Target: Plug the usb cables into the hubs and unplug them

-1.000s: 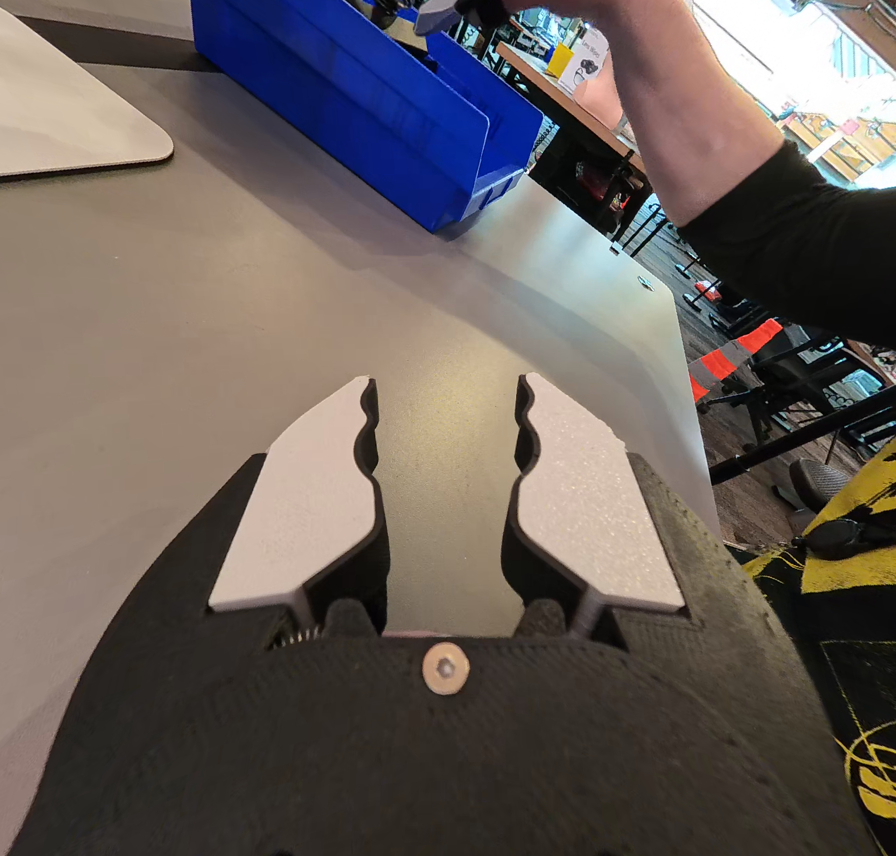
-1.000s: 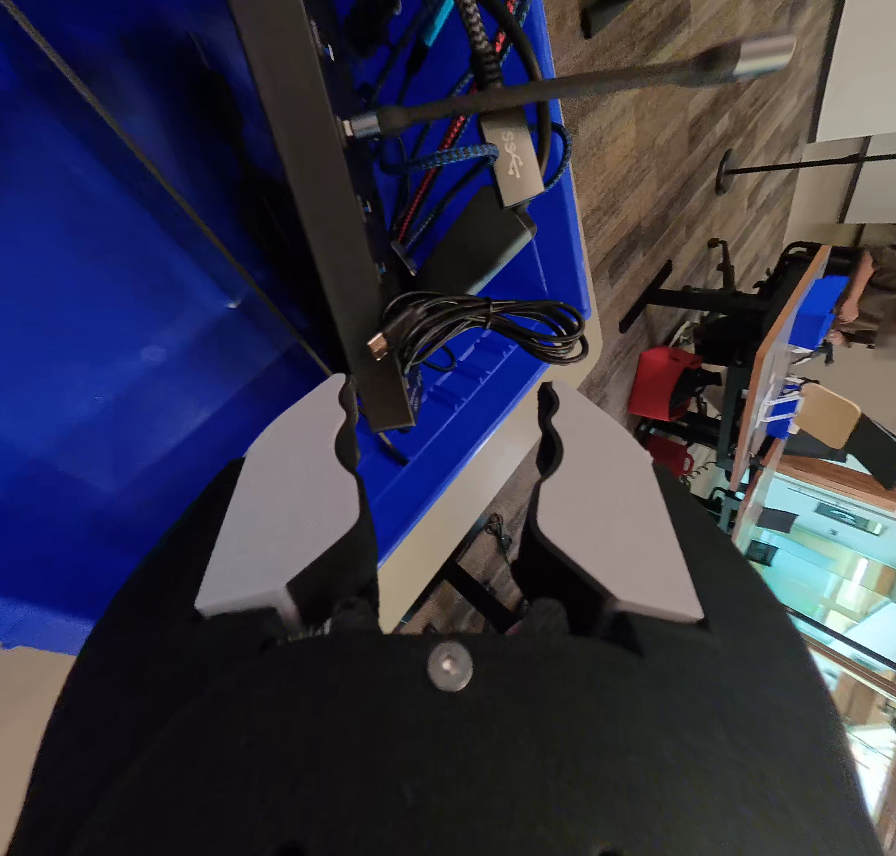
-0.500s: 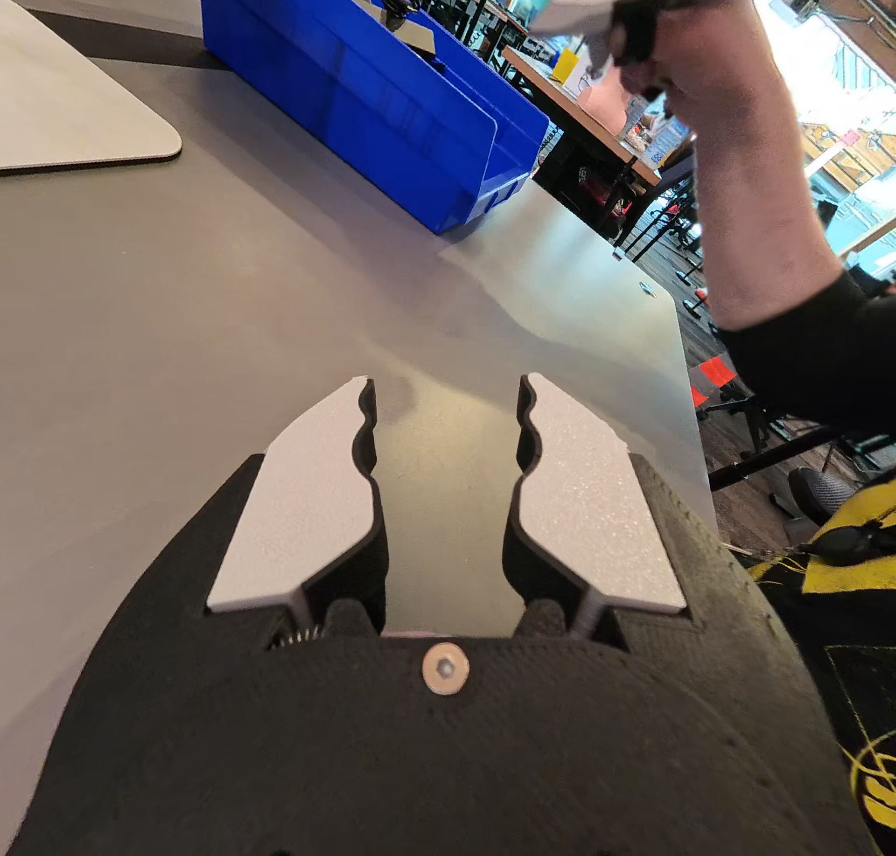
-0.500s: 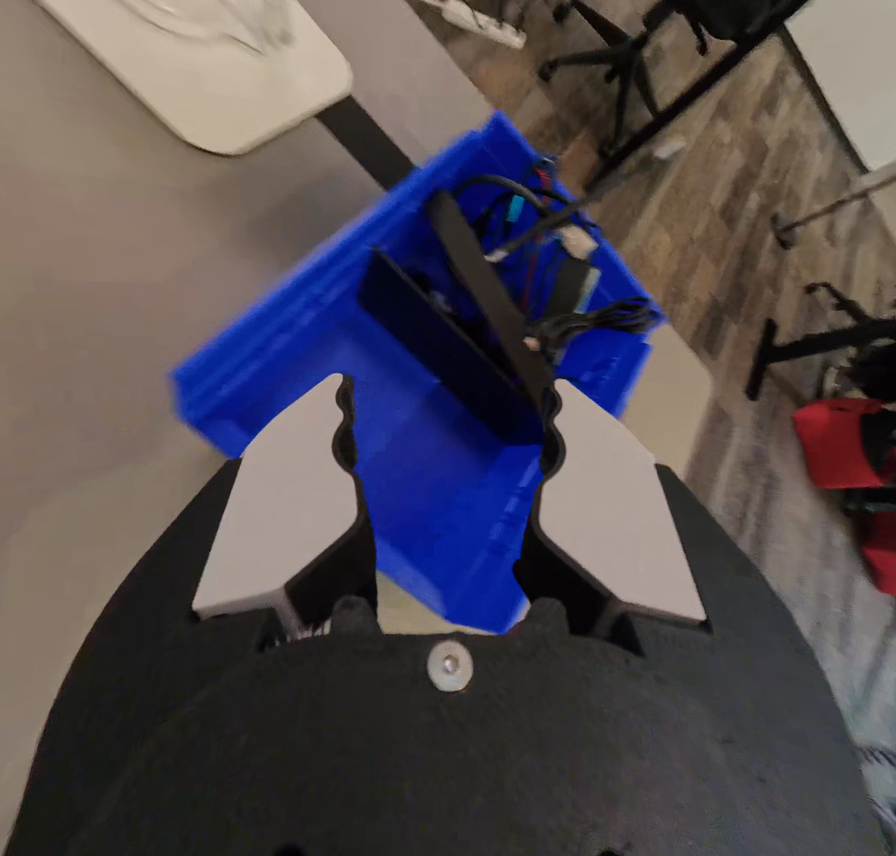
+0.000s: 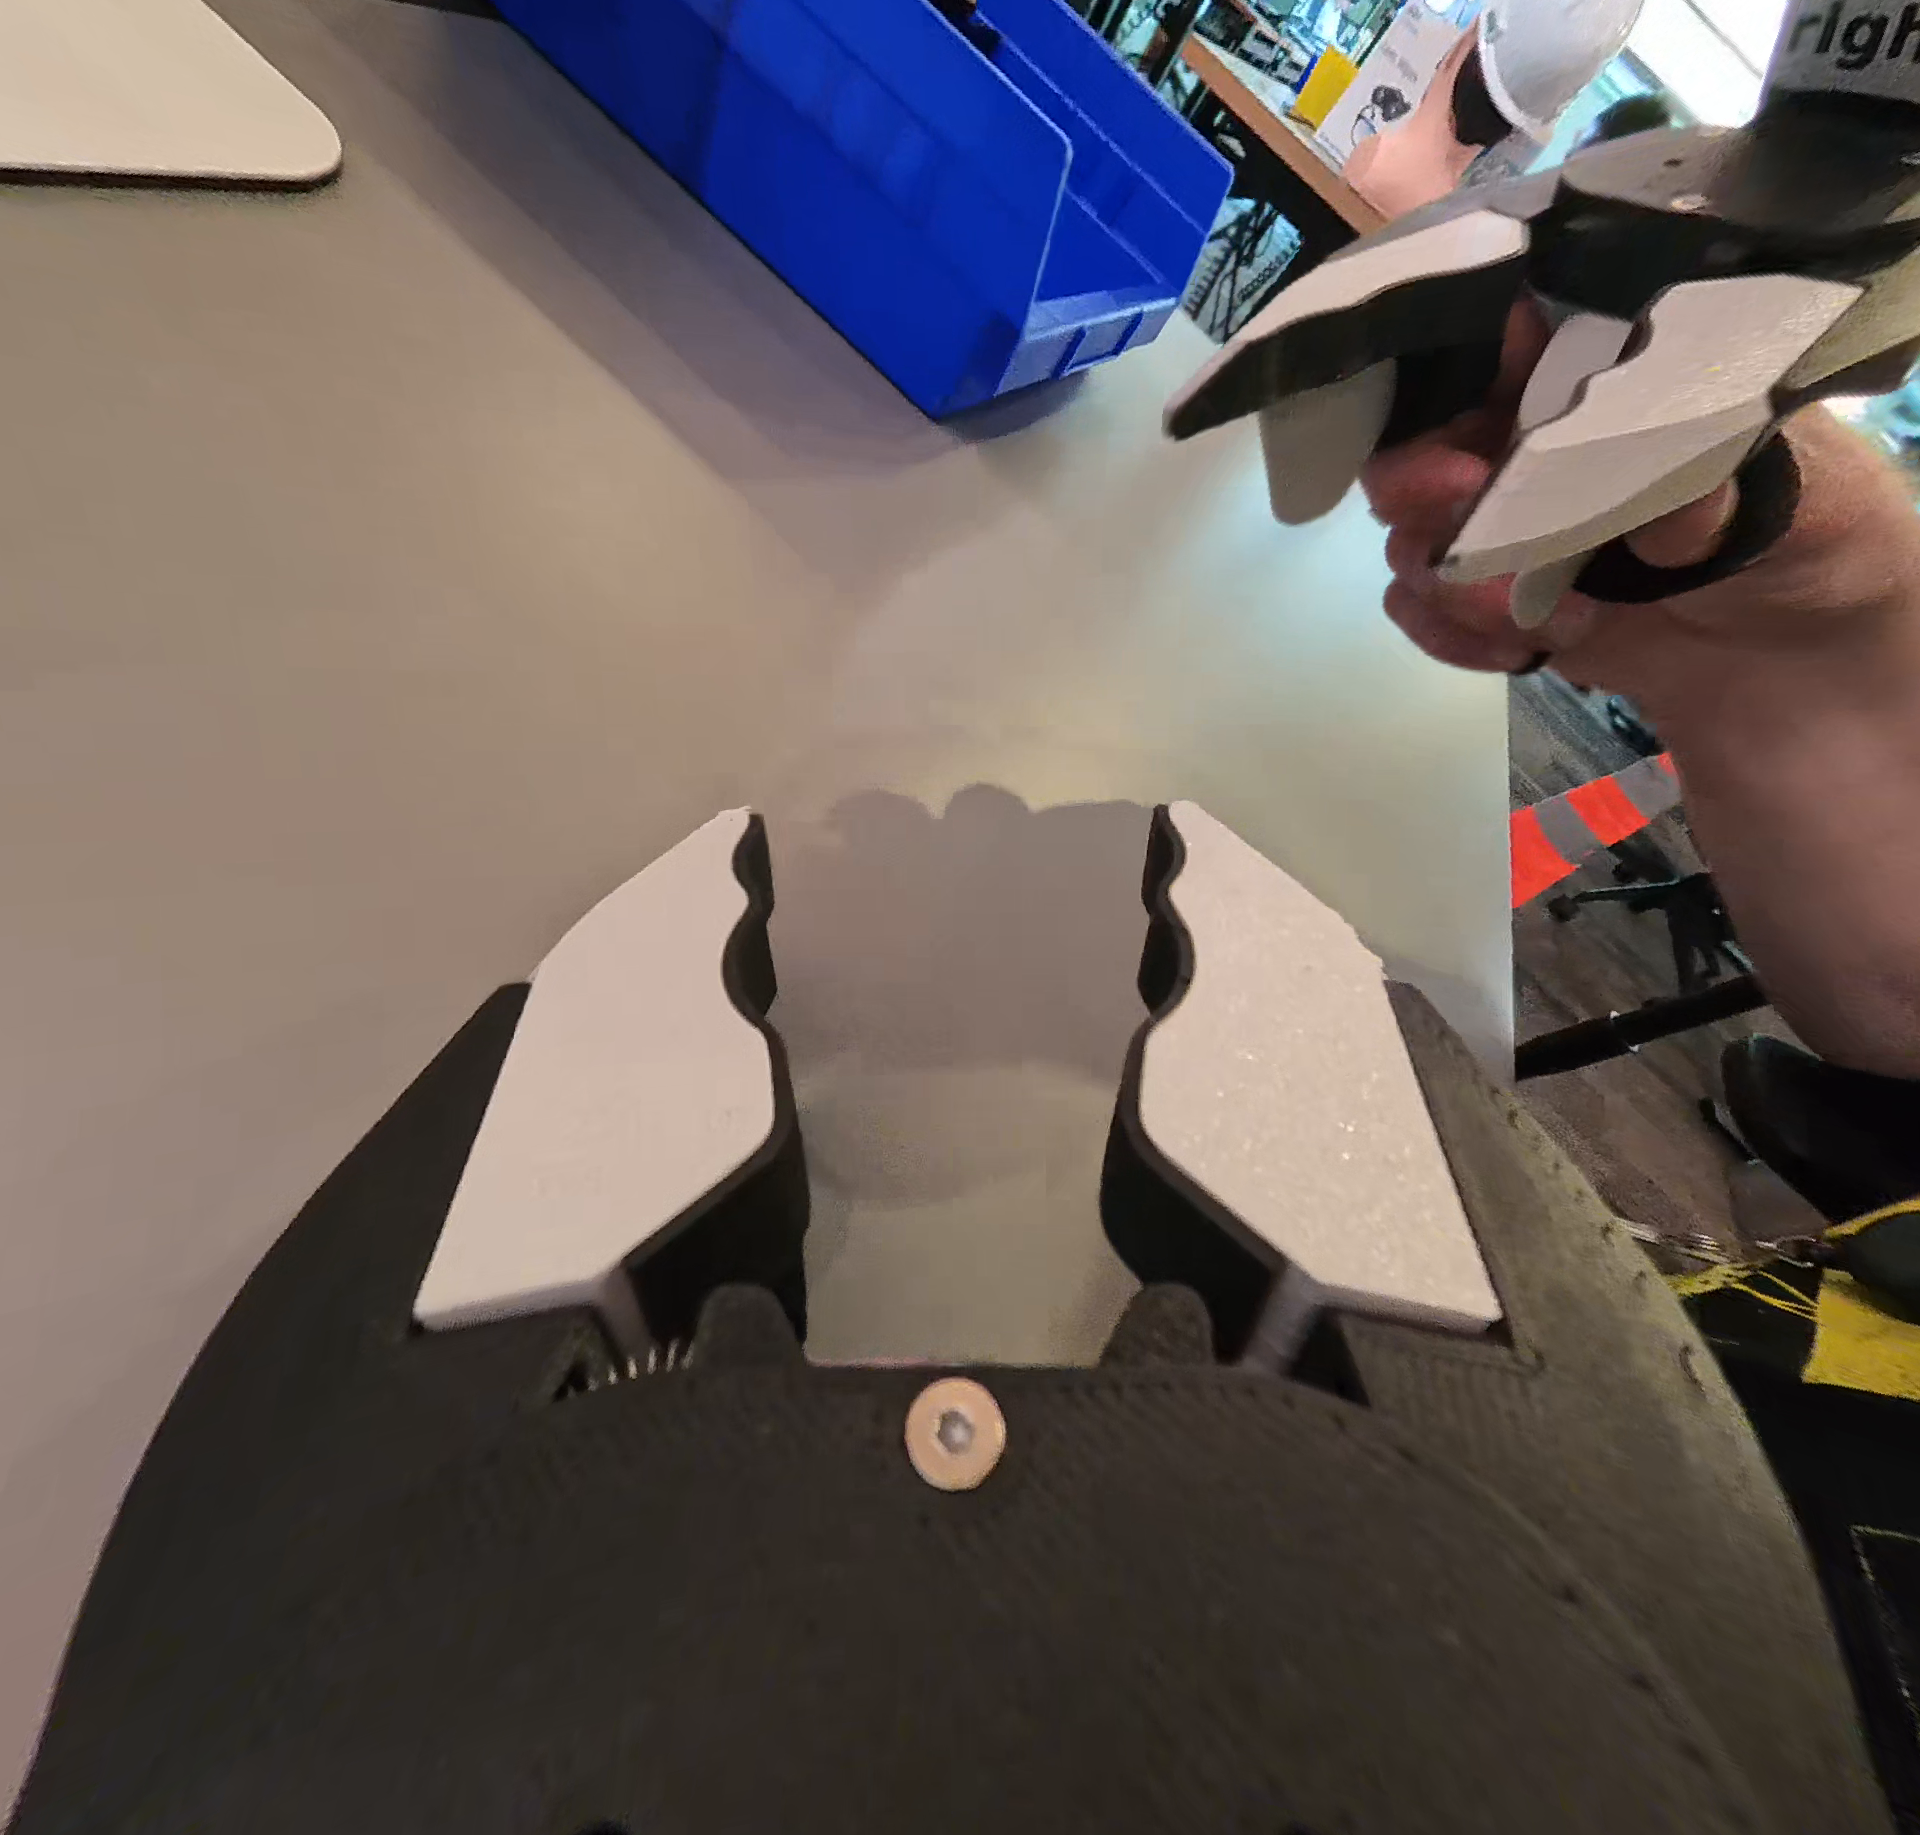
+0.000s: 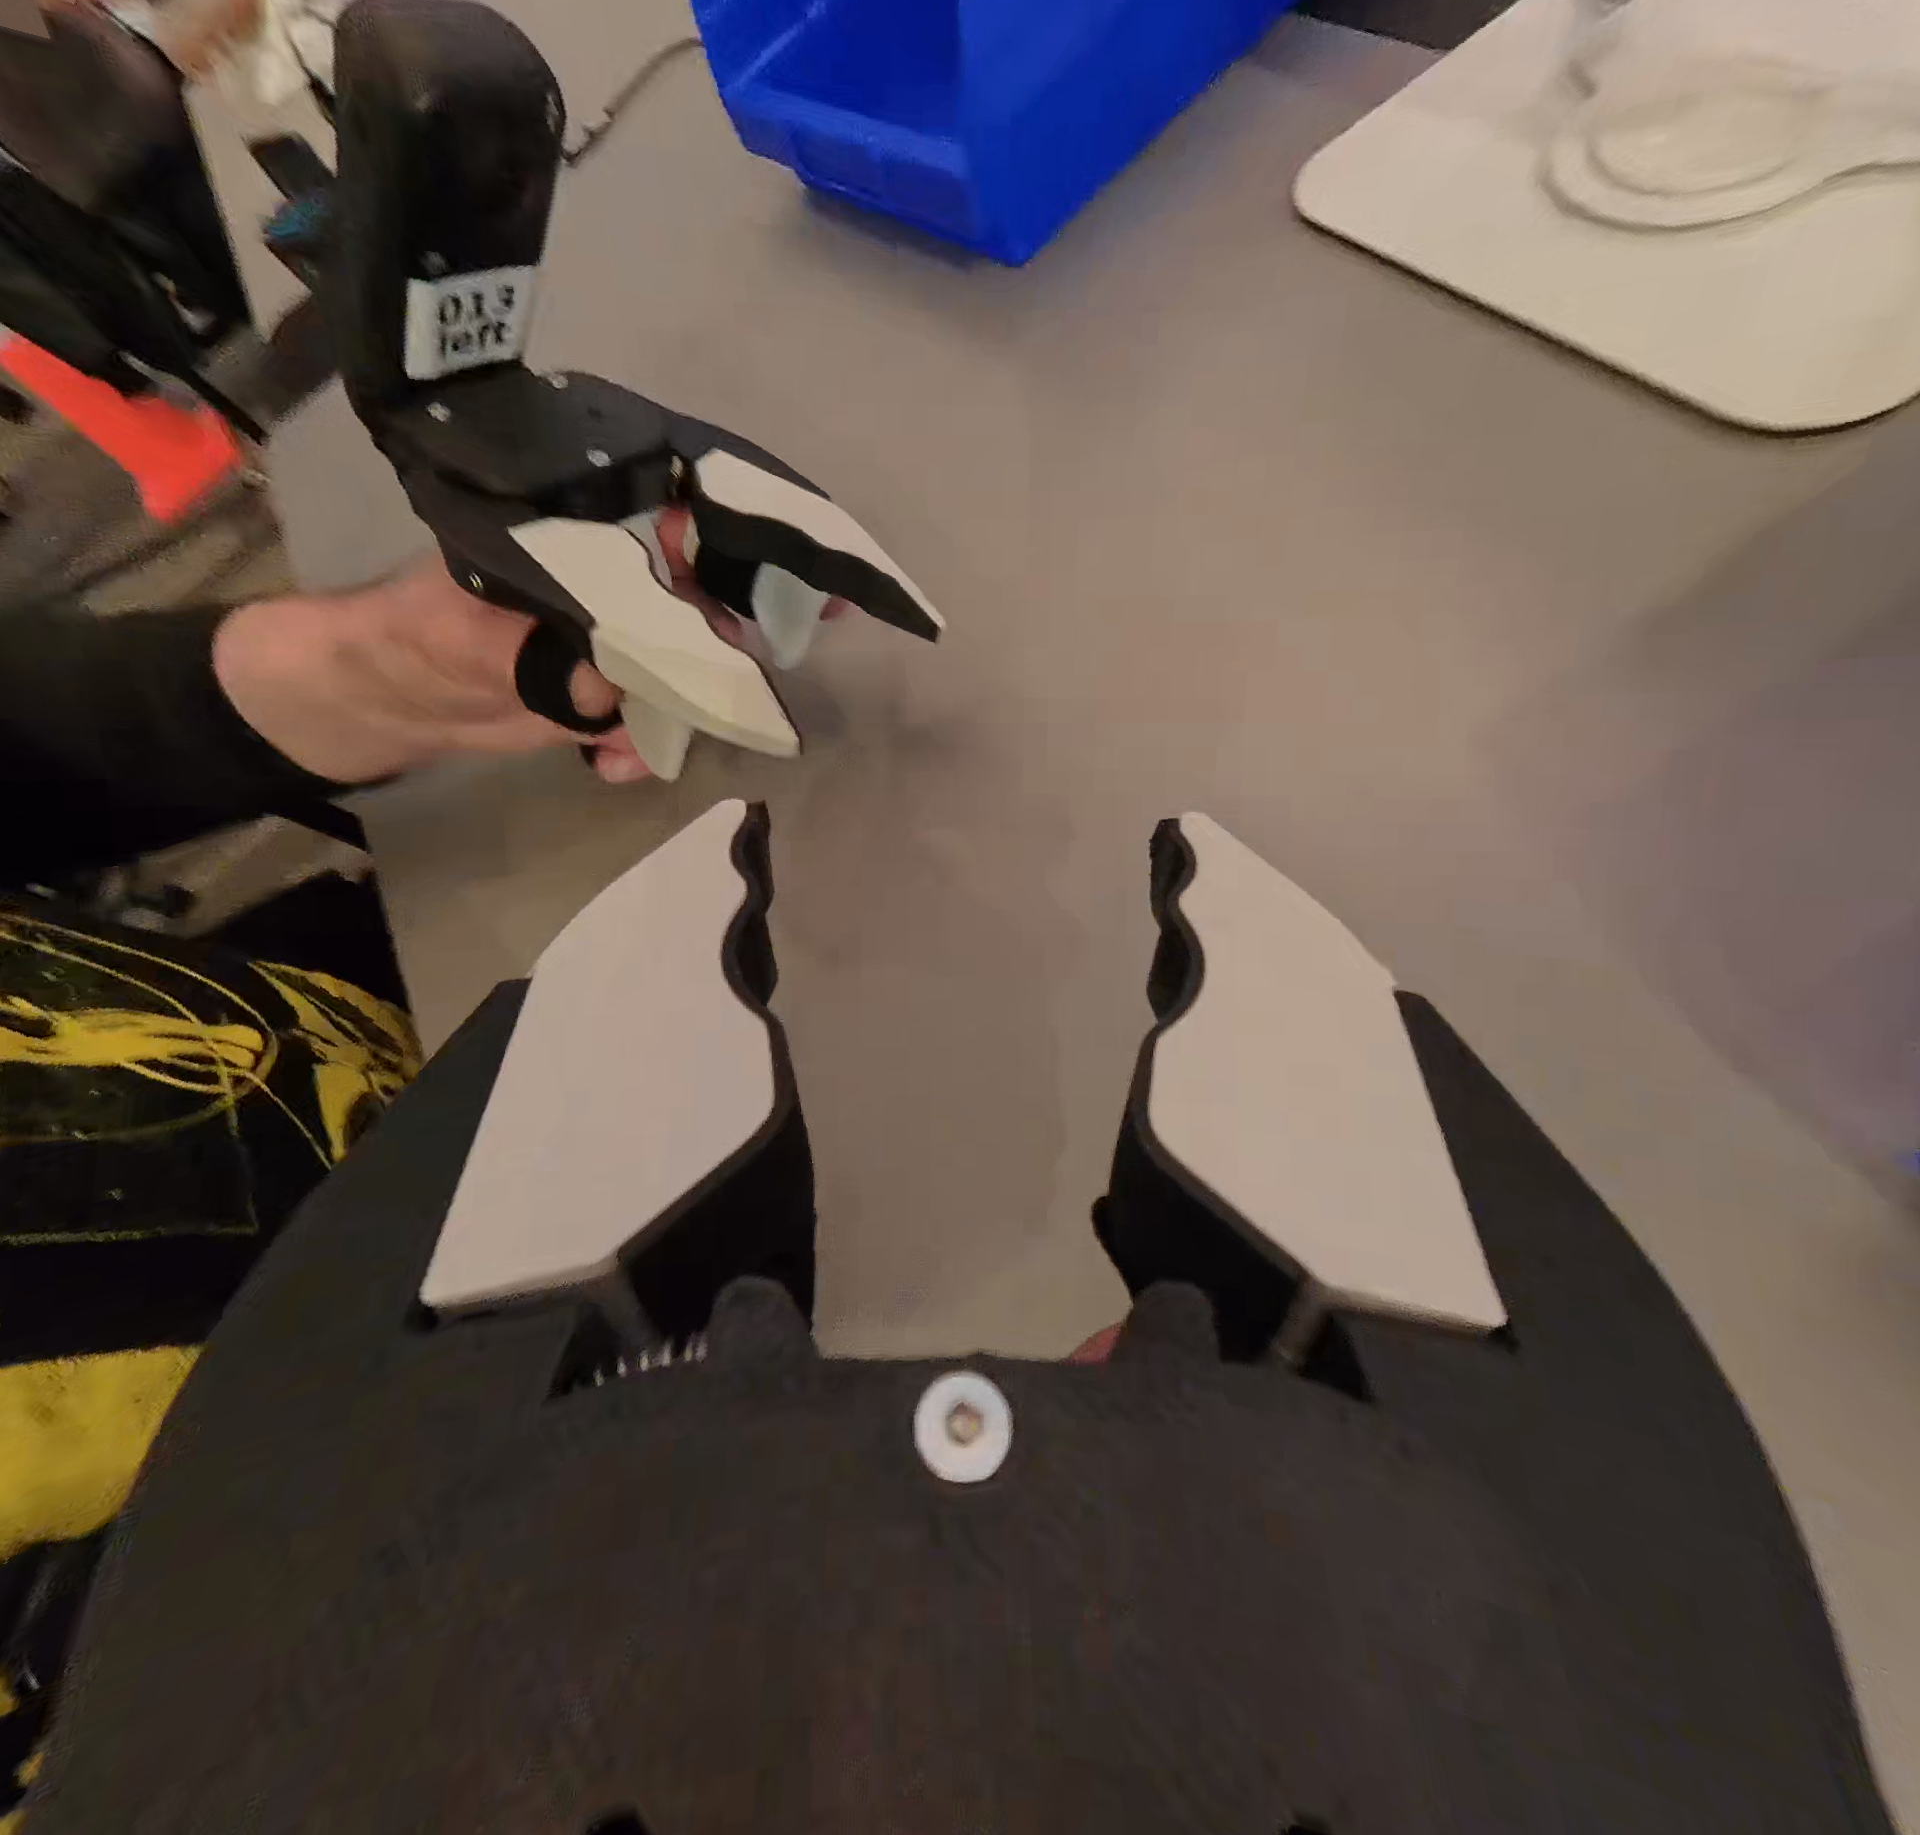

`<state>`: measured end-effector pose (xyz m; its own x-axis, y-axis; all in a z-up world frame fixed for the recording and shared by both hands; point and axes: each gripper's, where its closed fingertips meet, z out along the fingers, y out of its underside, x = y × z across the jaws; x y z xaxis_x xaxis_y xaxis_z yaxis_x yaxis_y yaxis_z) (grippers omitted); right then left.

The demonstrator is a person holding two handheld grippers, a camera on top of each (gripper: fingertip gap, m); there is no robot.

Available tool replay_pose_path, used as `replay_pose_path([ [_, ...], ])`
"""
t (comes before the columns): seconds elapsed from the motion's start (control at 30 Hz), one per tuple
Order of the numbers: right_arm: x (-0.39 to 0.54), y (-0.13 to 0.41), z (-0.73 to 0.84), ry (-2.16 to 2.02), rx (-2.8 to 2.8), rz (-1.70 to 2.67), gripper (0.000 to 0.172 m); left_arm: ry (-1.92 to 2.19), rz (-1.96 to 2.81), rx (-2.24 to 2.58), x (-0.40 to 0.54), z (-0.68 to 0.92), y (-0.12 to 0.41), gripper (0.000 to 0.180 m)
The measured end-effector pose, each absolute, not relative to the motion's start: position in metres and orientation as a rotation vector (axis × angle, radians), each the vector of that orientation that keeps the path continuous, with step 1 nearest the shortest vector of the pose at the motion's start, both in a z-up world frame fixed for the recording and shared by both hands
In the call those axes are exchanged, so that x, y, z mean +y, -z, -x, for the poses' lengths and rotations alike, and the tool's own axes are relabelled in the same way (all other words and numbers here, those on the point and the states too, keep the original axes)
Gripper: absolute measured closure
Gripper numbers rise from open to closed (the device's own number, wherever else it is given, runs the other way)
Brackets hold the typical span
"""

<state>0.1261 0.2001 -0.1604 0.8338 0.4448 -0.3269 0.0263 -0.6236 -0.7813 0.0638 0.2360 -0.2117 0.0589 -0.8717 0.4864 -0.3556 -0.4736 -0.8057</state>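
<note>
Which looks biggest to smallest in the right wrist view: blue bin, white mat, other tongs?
1. white mat and blue bin: alike, both cropped by the frame, so unranked.
2. left tongs: smallest, though nearer the camera.

The left gripper [image 5: 958,829] has its jaws open over the grey worktop [image 5: 416,590]; the blue bin [image 5: 831,154] stands farther away.

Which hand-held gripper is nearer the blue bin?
Hard to call; perhaps the right hand-held gripper. Both hover open over bare table, short of the blue bin, the left hand-held gripper beside it.
</note>
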Motion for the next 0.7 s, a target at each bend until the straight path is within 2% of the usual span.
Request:
replay_pose_path([
  [0.2,0.212,0.177,-0.096,-0.665,-0.090,2.038,0.101,1.430,1.947,1.120,0.233,-0.049,0.215,0.107],
  [0.33,0.217,0.211,-0.081,-0.605,-0.133,2.129,0.098,1.462,1.965,1.140,0.232,-0.050,0.217,0.106],
  [0.7,0.219,0.242,-0.061,-0.347,-0.410,2.183,0.095,1.450,1.949,1.184,0.229,-0.052,0.218,0.110],
])
